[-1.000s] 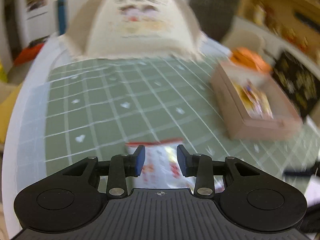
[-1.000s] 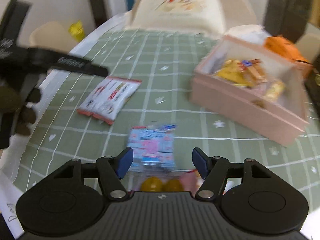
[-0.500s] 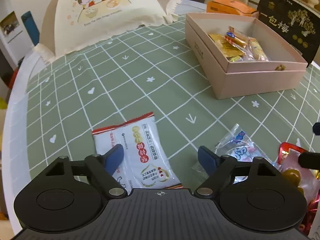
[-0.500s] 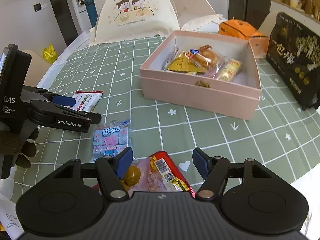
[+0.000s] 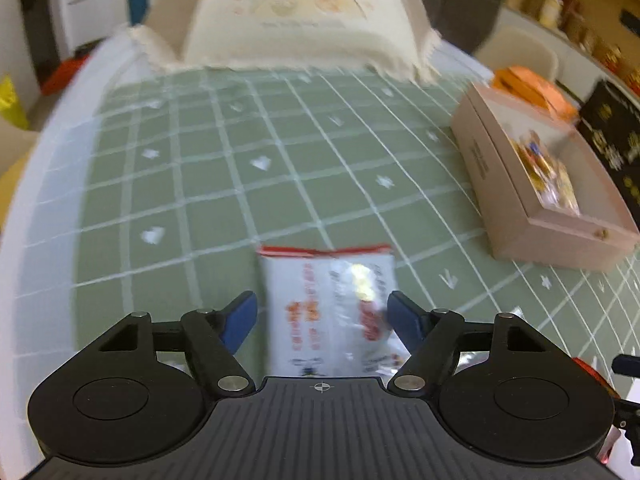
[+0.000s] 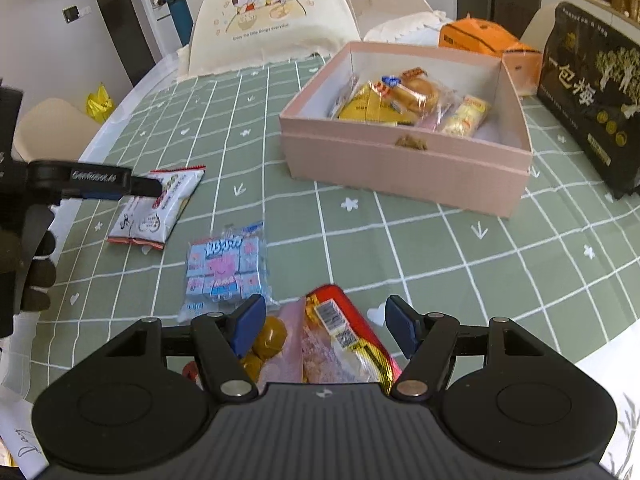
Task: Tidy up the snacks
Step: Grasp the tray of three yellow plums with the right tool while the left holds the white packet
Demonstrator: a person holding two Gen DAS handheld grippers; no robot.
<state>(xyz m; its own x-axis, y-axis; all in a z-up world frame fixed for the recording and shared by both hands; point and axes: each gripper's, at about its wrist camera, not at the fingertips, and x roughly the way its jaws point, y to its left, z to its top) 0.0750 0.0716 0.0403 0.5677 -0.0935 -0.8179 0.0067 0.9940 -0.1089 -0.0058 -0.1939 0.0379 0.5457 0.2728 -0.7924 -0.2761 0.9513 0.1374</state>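
Our left gripper hangs wide, jaws closing, around the untouched white snack packet at six o'clock, while our right gripper gapes over the red packet, pink box at one o'clock

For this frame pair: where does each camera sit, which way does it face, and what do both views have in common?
Left wrist: on the left gripper, tilted down over the white snack packet lying between its closing jaws, not gripped; no hand shows.
Right wrist: on the right gripper, angled down at the red snack bag between open jaws; the left gripper and a gloved hand show at the left.
Shared: the white snack packet, pink box, green checked tablecloth and cream food cover.
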